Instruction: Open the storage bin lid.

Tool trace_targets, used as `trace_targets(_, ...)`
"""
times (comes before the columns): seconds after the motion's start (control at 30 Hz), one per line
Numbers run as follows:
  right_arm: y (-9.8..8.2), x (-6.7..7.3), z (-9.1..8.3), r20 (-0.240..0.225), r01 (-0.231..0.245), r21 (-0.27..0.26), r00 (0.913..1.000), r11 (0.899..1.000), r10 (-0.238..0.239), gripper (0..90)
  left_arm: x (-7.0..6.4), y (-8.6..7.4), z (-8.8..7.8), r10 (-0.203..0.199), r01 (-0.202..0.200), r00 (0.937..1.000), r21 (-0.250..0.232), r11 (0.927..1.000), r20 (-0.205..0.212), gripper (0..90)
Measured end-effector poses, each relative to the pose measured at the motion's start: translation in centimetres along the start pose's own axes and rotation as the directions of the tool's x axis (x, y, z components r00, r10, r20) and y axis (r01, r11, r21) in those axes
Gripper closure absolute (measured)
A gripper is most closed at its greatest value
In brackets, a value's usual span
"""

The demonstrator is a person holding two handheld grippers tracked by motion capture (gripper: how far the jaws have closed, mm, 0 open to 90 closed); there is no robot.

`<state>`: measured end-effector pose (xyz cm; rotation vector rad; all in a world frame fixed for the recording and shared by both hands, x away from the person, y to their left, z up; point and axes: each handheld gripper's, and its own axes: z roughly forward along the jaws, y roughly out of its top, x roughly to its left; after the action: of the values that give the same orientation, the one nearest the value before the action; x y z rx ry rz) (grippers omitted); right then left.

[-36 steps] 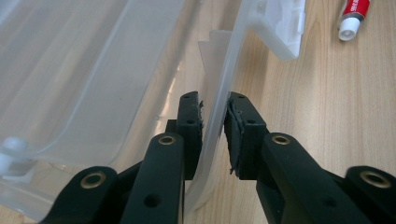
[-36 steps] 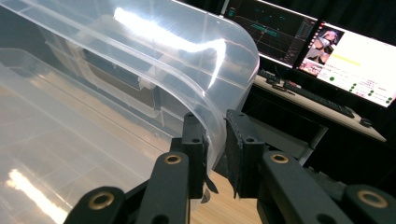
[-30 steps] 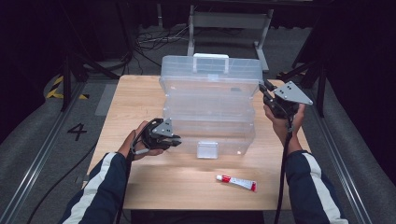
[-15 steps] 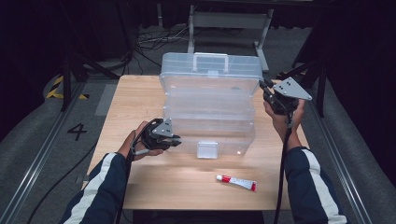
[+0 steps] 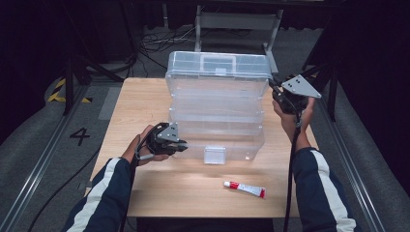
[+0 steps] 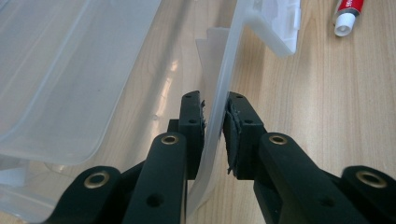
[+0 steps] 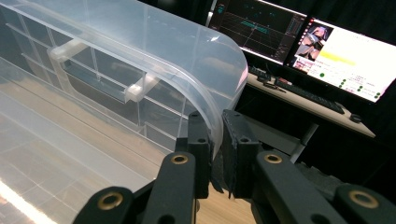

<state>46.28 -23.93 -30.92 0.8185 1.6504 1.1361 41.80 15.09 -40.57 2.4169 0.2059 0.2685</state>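
A person is working with two hand-held grippers on a large clear plastic storage box point(image 5: 217, 116) with a hinged lid, which is standing open on a light wooden table point(image 5: 145, 193); the left gripper point(image 5: 180, 145) is sitting at the near left corner of the box's lower half, and in the left gripper view its black jaws are clamping the thin translucent front wall point(image 6: 219, 116) of the box between their pads; the wall is running straight ahead from the jaws, with the inside of the clear tray lying to their left and a white latch tab point(image 6: 280, 23) hanging on the wall farther ahead and slightly right; a small white tube with a red label point(image 5: 244, 189) is lying on bare wood to the right of that gripper and just in front of the box, well apart from both hands; the right gripper point(image 5: 278, 92) is being held higher, at the right end of the raised lid point(image 5: 217, 67), and its jaws have just been closing, with the curved rim of the clear lid point(image 7: 210, 112) between them; in the right gripper view the pads are now pressing on that rim, the moulded lid handle point(image 7: 98, 70) lying ahead and to the jaws' left, and lit computer monitors point(image 7: 327, 46) glowing beyond them to the right.
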Motion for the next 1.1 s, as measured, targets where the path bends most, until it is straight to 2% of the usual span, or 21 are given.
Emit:
trace_targets(0.63, 0.5, 0.1, 0.6, 0.021, 0.027, 0.02, 0.9994, 0.999, -0.028, 83.9, 0.1, -0.1, -0.1, 0.013, -0.013, 0.9999, 0.001, 0.9999, -0.009, 78.2)
trace_targets(1.1, 0.9, -0.5, 1.5, 0.015, 0.014, 0.04, 0.9998, 0.999, -0.014, 84.3, 0.1, -0.2, 0.0, 0.01, -0.01, 0.9999, -0.003, 0.9999, -0.006, 78.1)
